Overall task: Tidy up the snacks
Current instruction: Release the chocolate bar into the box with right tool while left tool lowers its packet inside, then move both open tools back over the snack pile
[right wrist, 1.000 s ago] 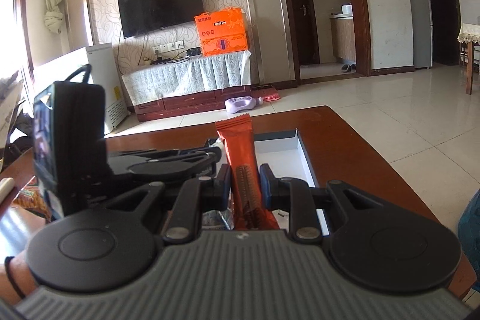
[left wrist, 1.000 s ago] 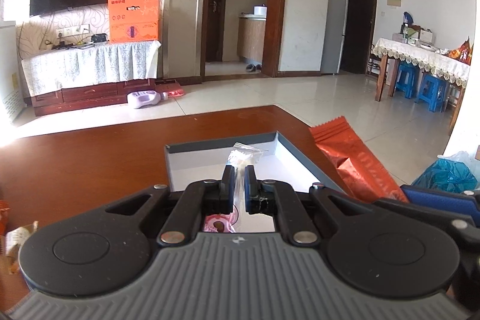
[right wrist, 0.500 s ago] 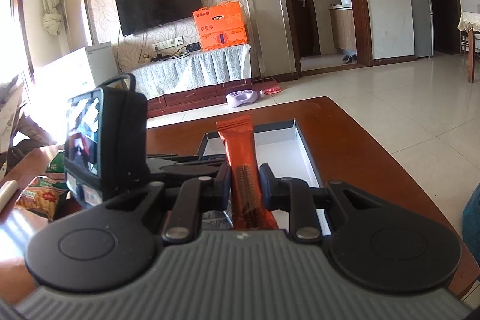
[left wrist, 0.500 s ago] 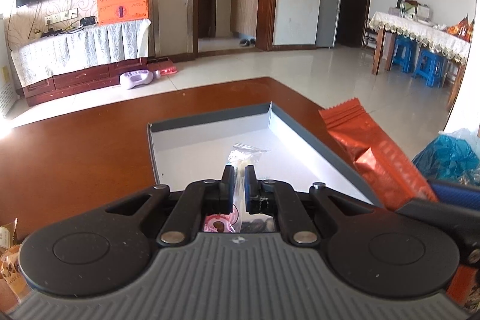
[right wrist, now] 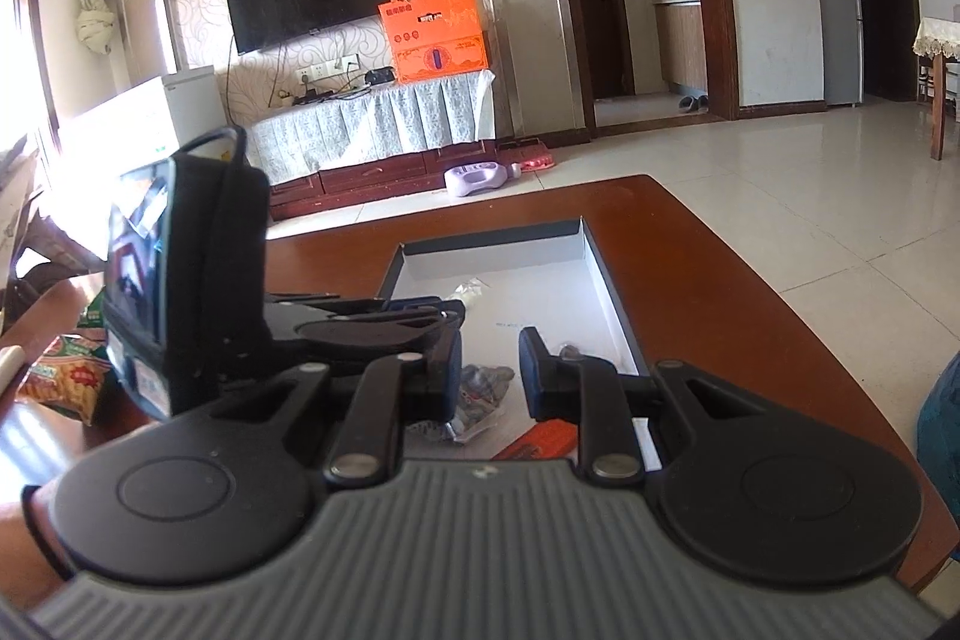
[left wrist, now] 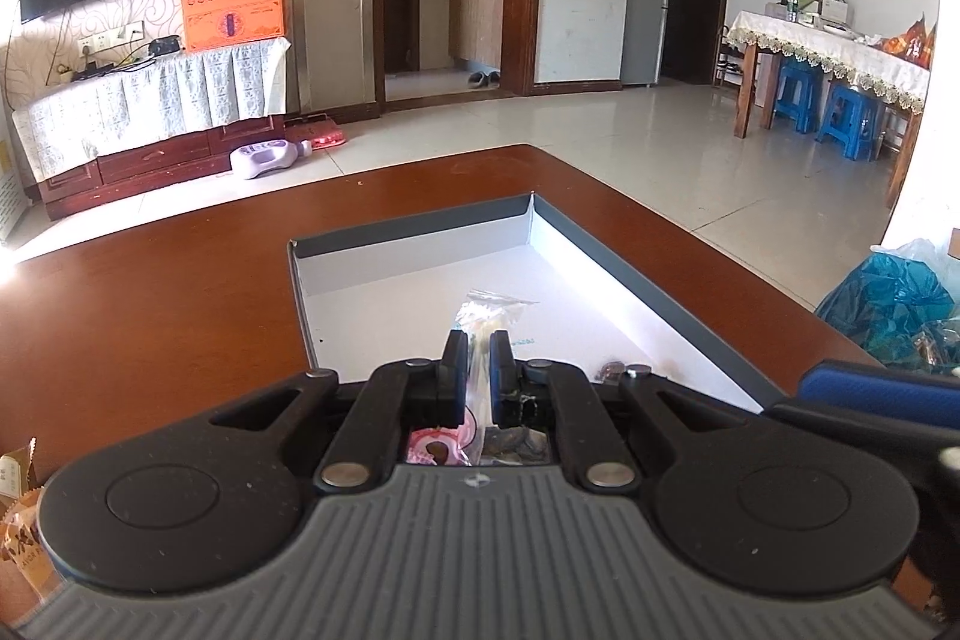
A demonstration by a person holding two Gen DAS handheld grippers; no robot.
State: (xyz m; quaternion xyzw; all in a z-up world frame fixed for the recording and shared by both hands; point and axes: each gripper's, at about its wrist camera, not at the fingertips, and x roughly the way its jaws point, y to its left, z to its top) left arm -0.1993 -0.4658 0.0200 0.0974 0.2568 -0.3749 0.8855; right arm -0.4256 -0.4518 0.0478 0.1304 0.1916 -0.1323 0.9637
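The left hand-held gripper (left wrist: 478, 358) is clamped on a clear plastic snack packet (left wrist: 487, 307), whose crimped top stands above the pads; it hangs just over the white floor of a shallow grey-rimmed box (left wrist: 420, 225) on the tabletop (left wrist: 150, 292). The right hand-held gripper (right wrist: 491, 370) has its jaws apart with nothing between the pads; an orange snack packet (right wrist: 534, 445) shows below and behind them, apparently lying in the box. The step in hand is judged to be placement of the clear packet. The next move calls for lowering it to a bare part of the box floor, parting the jaws, and lifting straight out without dragging the small wrapped snacks (right wrist: 480, 388) at the near end. Loose snack bags (right wrist: 66, 376) on the tabletop beside the box then remain to be collected. Both gripper bodies hide the near end of the box, so its full contents cannot be counted. Whether the orange packet touches the right fingers cannot be told, and the print on the wrappers is illegible.
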